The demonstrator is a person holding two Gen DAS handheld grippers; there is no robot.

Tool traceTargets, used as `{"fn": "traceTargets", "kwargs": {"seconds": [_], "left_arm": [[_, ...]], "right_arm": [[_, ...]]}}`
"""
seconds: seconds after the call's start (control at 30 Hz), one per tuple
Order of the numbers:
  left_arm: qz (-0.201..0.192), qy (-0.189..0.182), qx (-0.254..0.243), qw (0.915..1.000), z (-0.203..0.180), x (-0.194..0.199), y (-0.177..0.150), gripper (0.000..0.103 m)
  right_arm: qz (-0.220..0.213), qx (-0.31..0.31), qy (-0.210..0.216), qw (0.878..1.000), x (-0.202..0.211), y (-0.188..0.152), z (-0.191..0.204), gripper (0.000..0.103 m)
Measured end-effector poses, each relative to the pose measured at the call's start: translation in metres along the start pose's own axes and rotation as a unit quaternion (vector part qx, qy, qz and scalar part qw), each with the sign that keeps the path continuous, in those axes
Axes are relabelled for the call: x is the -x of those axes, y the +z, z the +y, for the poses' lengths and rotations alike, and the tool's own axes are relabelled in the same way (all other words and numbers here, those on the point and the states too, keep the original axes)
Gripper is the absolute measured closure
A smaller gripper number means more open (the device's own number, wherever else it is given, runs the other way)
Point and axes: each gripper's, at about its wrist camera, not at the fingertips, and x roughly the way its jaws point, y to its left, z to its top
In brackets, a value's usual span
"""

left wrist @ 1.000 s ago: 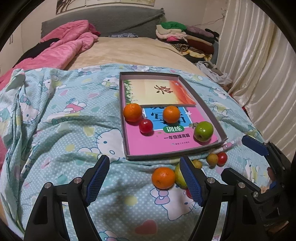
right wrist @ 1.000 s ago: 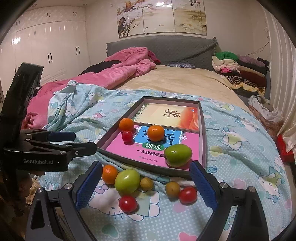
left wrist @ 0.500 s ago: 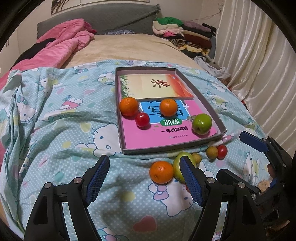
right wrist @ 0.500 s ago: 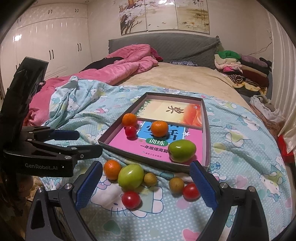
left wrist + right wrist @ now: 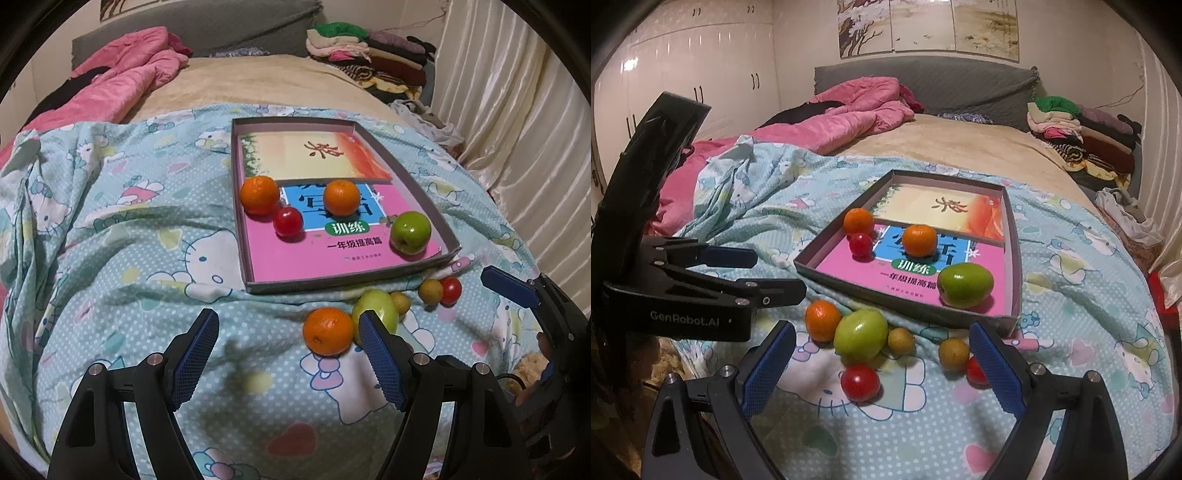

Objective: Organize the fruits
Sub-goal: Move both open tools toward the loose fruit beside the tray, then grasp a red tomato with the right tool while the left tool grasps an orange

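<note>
Four fruits sit in the tray (image 5: 1012, 258): two oranges, a tomato, a green apple (image 5: 964, 285). Six more wait on the blanket (image 5: 1071, 295) just before it. Both the left gripper (image 5: 286, 354) and right gripper (image 5: 882, 365) hang spread wide, pinching nothing.

Two handheld grippers, left gripper (image 5: 286, 354) and right gripper (image 5: 882, 365), were matte black with angular arms, silver screws at the joints and textured blue finger pads (image 5: 764, 373). White "GenRobot.AI" lettering marked one side.

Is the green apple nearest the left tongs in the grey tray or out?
Out. The green apple lies on the blue patterned blanket, before the grey tray.
</note>
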Motion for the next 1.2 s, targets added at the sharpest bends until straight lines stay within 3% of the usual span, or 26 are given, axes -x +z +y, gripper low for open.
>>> {"fn": "traceTargets", "kwargs": {"seconds": [0.37,0.83,1.03,1.2], "left_arm": [[0.049,-0.018,-0.001,0.9986,0.000,-0.019,-0.008,0.024],[0.065,-0.032,-0.008,0.9974,-0.003,-0.030,-0.013,0.024],[0.069,-0.032,-0.005,0.9971,-0.003,-0.035,-0.014,0.025],[0.063,-0.024,-0.012,0.9977,-0.006,-0.037,-0.014,0.031]], "right_arm": [[0.045,-0.014,0.000,0.999,-0.015,-0.009,-0.003,0.008],[0.100,-0.014,0.008,0.995,-0.035,-0.019,-0.002,0.011],[0.112,-0.010,0.020,0.993,-0.041,-0.020,0.001,0.021],[0.135,-0.020,0.043,0.990,-0.052,-0.024,0.000,0.045]]}}
